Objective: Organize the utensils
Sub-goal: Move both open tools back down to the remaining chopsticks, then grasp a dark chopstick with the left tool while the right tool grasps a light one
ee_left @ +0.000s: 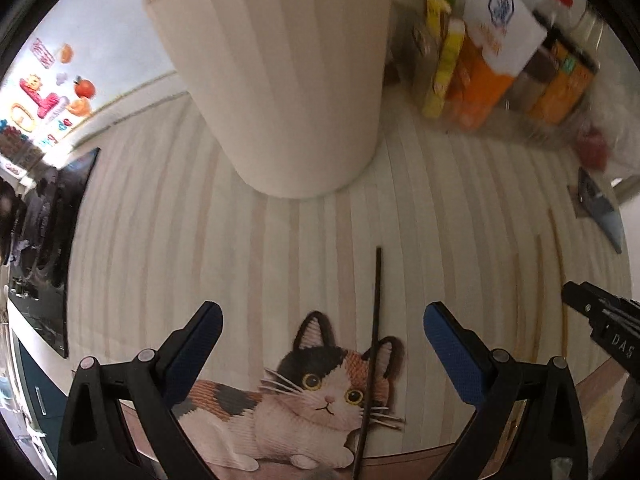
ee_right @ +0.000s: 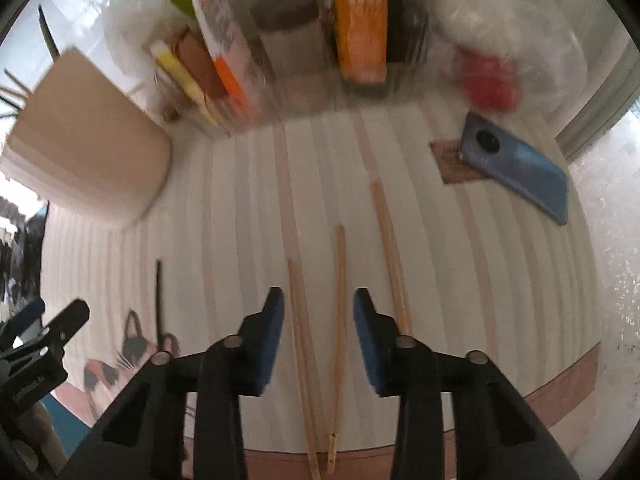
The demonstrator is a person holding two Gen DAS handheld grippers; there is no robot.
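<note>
A tall beige ribbed utensil holder stands on the striped table mat; in the right wrist view it holds dark and wooden sticks at its top. A black chopstick lies on the mat between my open left gripper's jaws, crossing the cat picture; it also shows in the right wrist view. Three wooden chopsticks lie in the right wrist view: two between the open jaws of my right gripper, one just right of it.
Boxes and packets stand in a clear rack at the back. A blue phone lies on a brown card at the right. A red item in plastic wrap sits behind it. The mat's front edge is close.
</note>
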